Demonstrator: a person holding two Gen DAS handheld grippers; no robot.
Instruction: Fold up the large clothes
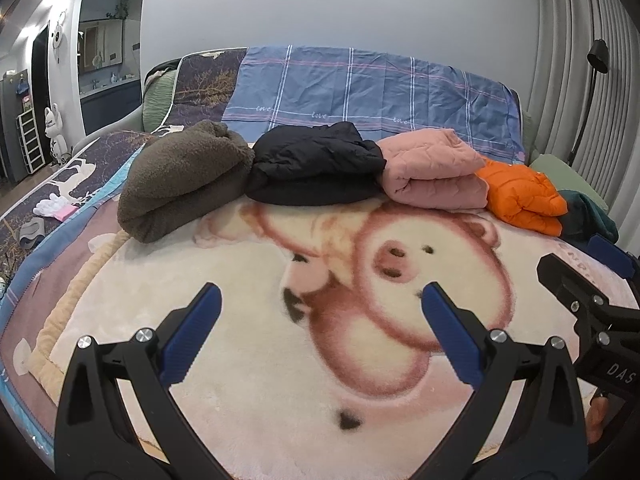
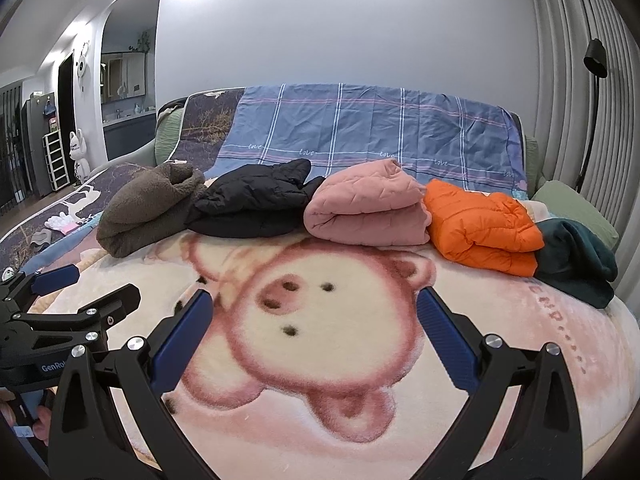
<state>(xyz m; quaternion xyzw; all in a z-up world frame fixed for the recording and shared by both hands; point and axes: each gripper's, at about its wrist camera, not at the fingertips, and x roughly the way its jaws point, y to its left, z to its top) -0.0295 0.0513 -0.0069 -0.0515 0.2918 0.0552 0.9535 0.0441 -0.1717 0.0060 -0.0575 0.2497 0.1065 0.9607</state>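
Observation:
Several folded garments lie in a row at the far side of the pig-print blanket: a brown fleece, a black puffer jacket, a pink quilted one, an orange puffer and a dark green one. My left gripper is open and empty above the blanket. My right gripper is open and empty beside it. Each gripper shows at the edge of the other's view: the right one in the left wrist view, the left one in the right wrist view.
A blue plaid sheet drapes over the headboard. White gloves and a grey item lie at the bed's left. A floor lamp and curtains stand at right. A doorway and shelves are at far left.

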